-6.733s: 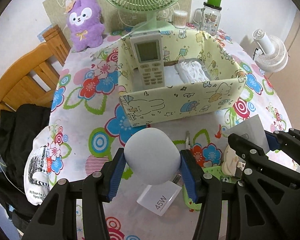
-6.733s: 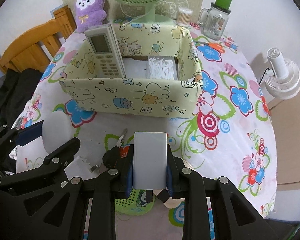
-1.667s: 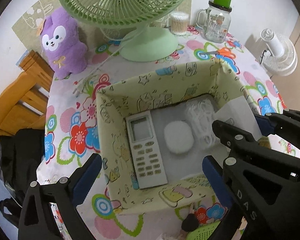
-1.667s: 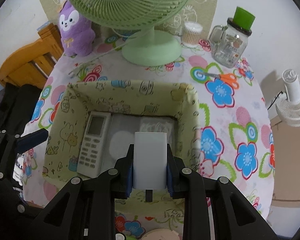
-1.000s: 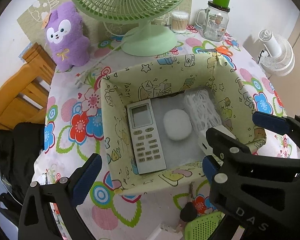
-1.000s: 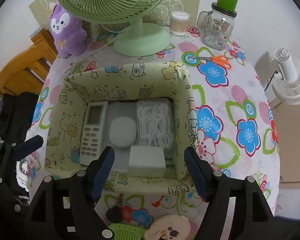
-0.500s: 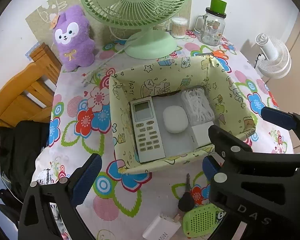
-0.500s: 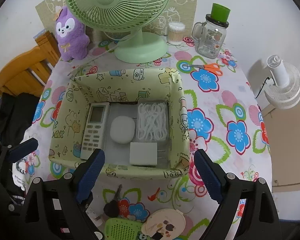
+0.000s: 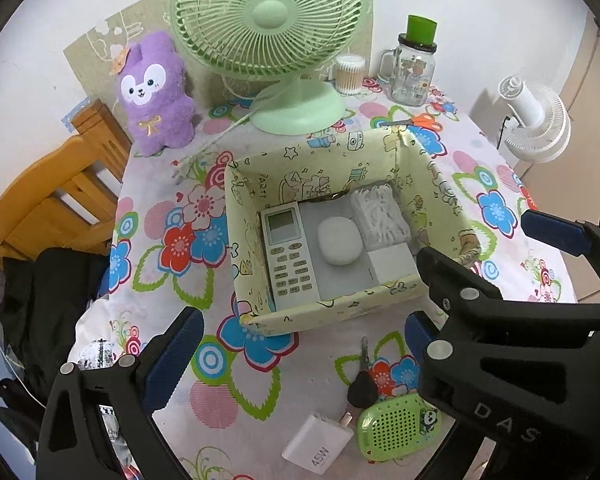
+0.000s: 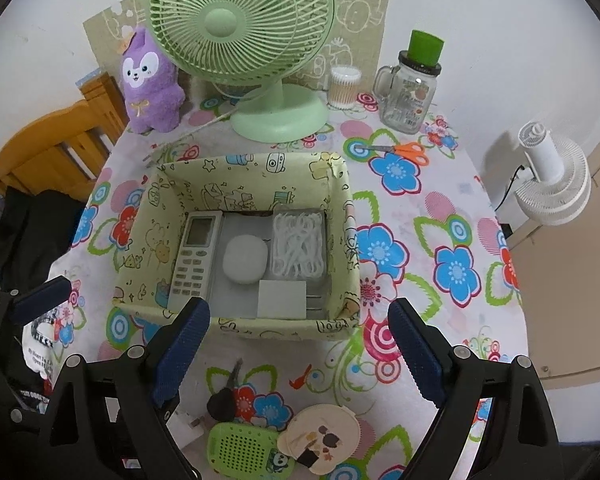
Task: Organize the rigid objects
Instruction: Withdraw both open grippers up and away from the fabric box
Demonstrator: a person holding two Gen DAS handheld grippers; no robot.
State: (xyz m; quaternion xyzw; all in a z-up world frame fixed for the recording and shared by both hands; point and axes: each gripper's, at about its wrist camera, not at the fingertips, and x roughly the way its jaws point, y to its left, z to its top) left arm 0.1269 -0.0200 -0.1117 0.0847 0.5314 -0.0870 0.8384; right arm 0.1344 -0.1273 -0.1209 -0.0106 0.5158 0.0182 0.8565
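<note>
Table: round top under a flowered cloth [image 10: 428, 248], pale green desk fan [image 10: 244, 40] and purple plush bunny [image 10: 150, 80] at the back.
Box: yellow cartoon-print fabric box [image 10: 236, 326] mid-table, open top.
Inside: white remote control [image 10: 194, 256] on the left, white oval case [image 10: 246, 258] in the middle, clear tray of white floss picks [image 10: 298, 250] on the right, white square block [image 10: 282, 298] in front of the tray.
Left gripper [image 9: 296, 344]: jaws wide apart, nothing between them, above the box's near wall.
Right gripper [image 10: 300, 344]: jaws spread wide, empty, hovering over the near rim.
Loose: black key [image 10: 224, 398], green perforated case [image 10: 246, 454], white charger [image 9: 318, 442] on the cloth in front of the box.
</note>
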